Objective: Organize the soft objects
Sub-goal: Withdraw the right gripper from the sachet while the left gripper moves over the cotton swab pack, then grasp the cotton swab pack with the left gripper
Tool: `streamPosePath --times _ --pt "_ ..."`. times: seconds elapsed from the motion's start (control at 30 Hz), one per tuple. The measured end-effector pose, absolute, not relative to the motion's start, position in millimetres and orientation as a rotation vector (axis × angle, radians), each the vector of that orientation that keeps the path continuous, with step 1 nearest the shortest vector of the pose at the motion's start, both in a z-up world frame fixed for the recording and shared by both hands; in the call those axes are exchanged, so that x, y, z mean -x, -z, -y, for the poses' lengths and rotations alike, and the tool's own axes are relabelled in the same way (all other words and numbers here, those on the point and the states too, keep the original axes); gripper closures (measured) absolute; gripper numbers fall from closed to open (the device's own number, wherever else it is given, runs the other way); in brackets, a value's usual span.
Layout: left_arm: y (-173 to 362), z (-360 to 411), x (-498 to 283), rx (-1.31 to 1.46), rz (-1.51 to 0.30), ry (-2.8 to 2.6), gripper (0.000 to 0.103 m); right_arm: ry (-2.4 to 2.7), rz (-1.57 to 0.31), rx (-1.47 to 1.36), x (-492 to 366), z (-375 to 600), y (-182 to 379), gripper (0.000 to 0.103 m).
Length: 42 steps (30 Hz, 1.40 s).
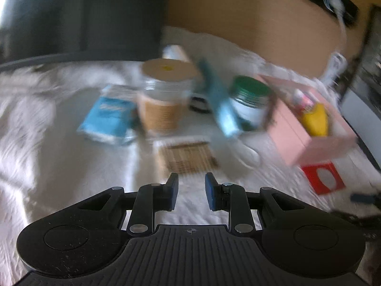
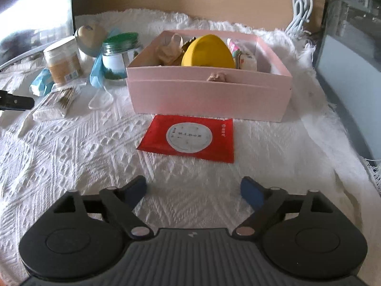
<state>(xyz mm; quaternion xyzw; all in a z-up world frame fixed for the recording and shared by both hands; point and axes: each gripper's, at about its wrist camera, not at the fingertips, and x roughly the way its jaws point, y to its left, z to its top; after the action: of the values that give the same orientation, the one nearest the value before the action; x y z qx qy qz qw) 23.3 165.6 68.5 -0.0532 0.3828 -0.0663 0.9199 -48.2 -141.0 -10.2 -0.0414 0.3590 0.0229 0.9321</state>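
A pink box (image 2: 209,93) stands on the white textured cloth (image 2: 78,157) and holds a yellow soft object (image 2: 207,52), beige fabric and small patterned pieces. A red packet (image 2: 188,140) with a round white label lies flat just in front of the box. My right gripper (image 2: 193,191) hovers over the cloth short of the packet, jaws wide apart and empty. In the blurred left wrist view my left gripper (image 1: 191,190) has a narrow gap between its blue pads with nothing in it. Ahead of it lies a bundle of brown sticks (image 1: 188,157); the pink box (image 1: 297,128) is to the right.
Left of the box stand a cork-lidded jar (image 2: 63,59), a green-lidded jar (image 2: 116,57), a blue packet (image 2: 41,81) and a light blue bag (image 2: 97,69). A white cable (image 2: 300,12) hangs at the back wall. A dark cabinet (image 2: 352,59) borders the right side.
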Motion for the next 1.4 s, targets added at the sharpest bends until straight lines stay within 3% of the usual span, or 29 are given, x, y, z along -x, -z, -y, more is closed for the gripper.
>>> streamPosePath --times 0.17,0.37,0.43,0.53,0.77,0.87,1.1,1.2,1.4 --pt "-67.5 -148.6 -42.4 0.101 -0.760 0.063 0.076 -0.032 -0.684 0.087 53.6 138.3 16.1 0.004" --pt "-48.8 -129.5 -66.4 0.038 -0.798 0.077 0.073 -0.028 -0.688 0.078 52.0 139.8 16.1 0.002" --pt "-48.1 -126.2 -65.8 0.042 -0.799 0.095 0.060 -0.032 -0.687 0.077 52.5 140.1 16.5 0.002" --pt "-47.7 -123.9 -66.2 0.053 -0.802 0.140 0.048 -0.035 -0.687 0.077 52.6 140.7 16.8 0.001" --pt "-47.4 -118.2 -62.6 -0.070 -0.784 0.095 0.051 -0.040 -0.691 0.079 51.2 140.4 17.1 0.000" --pt "-43.3 -124.3 -62.1 -0.141 -0.761 -0.004 0.048 -0.038 -0.691 0.078 51.6 139.8 17.0 0.000" --pt "-42.9 -157.6 -71.0 0.005 -0.783 -0.025 0.045 -0.040 -0.693 0.078 52.0 138.5 17.1 0.000" --pt "-43.1 -156.4 -72.5 0.030 -0.800 0.043 0.030 -0.046 -0.693 0.079 51.3 139.3 17.2 0.000" --pt "-42.0 -154.5 -60.7 -0.022 -0.735 -0.034 0.032 -0.051 -0.695 0.081 51.0 139.0 17.0 0.000"
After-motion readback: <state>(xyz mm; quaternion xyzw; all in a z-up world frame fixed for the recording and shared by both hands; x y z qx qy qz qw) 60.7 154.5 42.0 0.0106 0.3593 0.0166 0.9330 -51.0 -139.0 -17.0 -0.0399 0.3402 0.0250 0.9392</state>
